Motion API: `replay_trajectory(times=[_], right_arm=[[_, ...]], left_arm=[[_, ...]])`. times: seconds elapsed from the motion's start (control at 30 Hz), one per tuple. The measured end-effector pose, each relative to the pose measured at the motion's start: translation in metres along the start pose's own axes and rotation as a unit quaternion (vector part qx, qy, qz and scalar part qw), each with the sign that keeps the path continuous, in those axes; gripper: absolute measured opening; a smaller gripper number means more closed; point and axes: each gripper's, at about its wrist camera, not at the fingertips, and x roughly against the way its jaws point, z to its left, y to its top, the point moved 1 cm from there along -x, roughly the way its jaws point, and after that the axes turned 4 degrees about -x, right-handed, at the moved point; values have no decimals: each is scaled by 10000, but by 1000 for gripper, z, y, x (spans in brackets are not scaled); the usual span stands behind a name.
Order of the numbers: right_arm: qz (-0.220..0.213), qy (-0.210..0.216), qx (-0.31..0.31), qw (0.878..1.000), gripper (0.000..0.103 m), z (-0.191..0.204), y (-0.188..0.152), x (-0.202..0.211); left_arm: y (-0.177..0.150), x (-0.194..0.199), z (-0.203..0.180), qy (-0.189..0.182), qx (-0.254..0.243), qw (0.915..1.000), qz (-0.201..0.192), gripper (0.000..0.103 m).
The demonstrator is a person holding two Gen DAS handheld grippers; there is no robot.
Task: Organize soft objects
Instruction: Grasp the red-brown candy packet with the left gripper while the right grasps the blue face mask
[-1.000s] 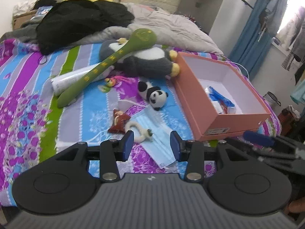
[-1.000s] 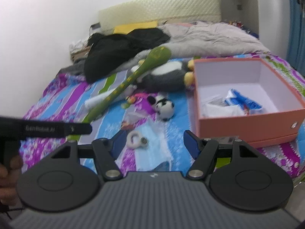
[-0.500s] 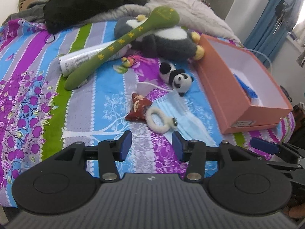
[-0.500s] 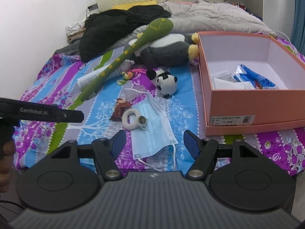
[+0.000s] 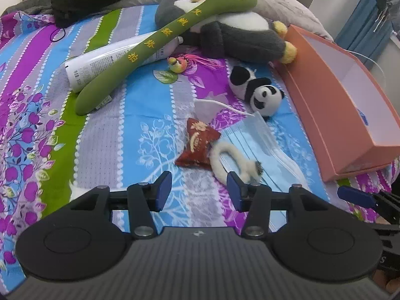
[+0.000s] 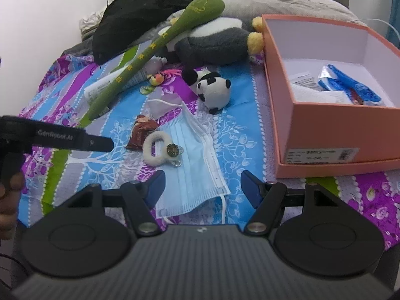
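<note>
Fluffy white hair tie (image 5: 232,161) at one o'clock of left gripper (image 5: 198,192), jaws just widened, empty, likely for pickup; right gripper (image 6: 201,187) released over mask (image 6: 193,165).

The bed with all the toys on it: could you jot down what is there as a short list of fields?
surface: bedsheet, striped and floral
container: orange box, open, packets inside
small toy: panda plush, beside the box
flat items: blue face mask with white fluffy ring on it
left gripper: open, empty, jaws just widened
right gripper: open, empty
</note>
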Motion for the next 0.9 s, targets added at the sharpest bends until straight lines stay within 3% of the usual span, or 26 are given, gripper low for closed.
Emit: replay_trajectory(times=[0.37,0.77,0.83,0.9], right_arm=[[17,-35,0,10000,69,-1,13,-46],[233,161,552,9981,68,16,8,-85],[226,122,615,9978,63,18,6,-87],[216,150,657,9975,52,18,5,-85]], left_arm=[[22,-36,6,59,-293,9995,-104,60],[16,-83,10,-146,-108,9998,-60,60],[15,-85,13,-177,-62,9998,-105,58],[15,-86,13,-200,-94,9997,-140,44]])
